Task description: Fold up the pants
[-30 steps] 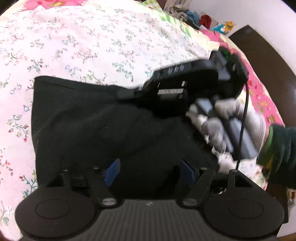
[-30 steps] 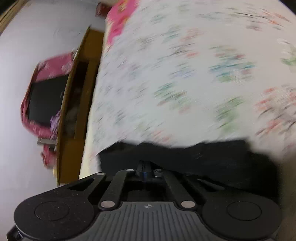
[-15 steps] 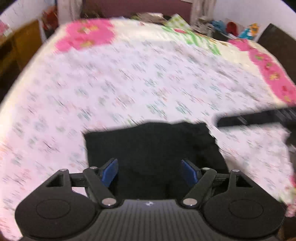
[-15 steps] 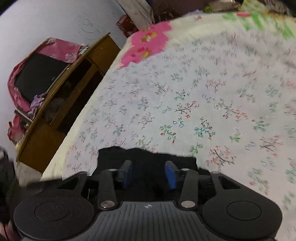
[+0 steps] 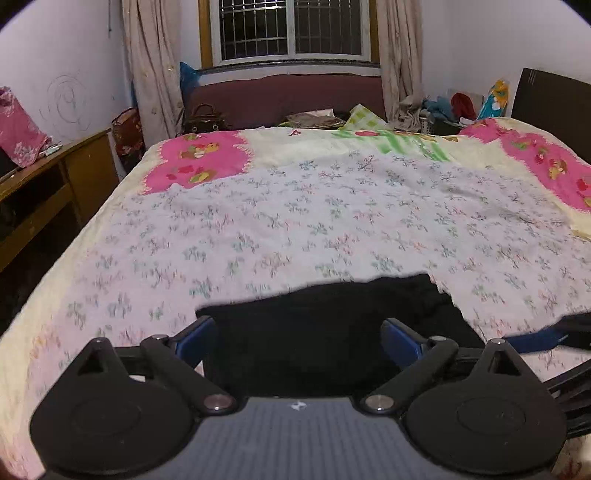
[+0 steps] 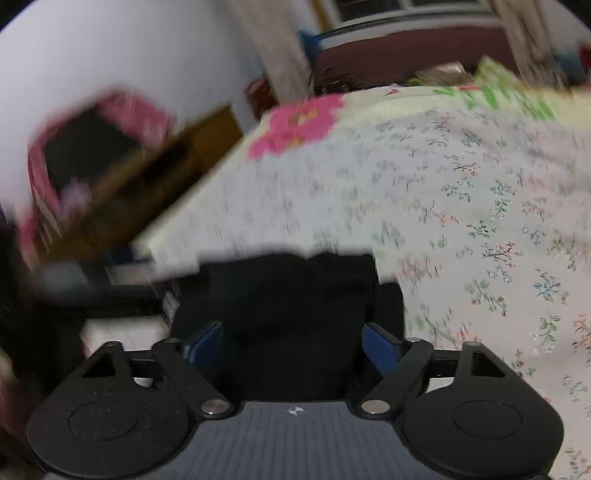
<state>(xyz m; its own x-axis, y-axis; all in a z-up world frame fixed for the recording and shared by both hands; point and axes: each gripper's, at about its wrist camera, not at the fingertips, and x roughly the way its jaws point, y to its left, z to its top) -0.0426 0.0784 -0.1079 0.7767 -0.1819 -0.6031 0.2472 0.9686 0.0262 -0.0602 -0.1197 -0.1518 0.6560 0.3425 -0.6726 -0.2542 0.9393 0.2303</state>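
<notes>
Folded black pants [image 5: 332,332] lie on the floral bed [image 5: 295,221]. Left tool [image 5: 297,338] and right tool [image 6: 291,345], just opening wide, grip nothing. Only the left view shows the window [image 5: 291,29]; pants' long axis unclear.

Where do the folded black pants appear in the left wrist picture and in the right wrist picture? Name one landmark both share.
Left wrist view: the black pants lie at bottom centre on the floral sheet, just beyond the open jaws.
Right wrist view: the pants sit at bottom centre, slightly left, near the bed's edge.
Shared landmark: the pink patch on the far bedspread.
</notes>
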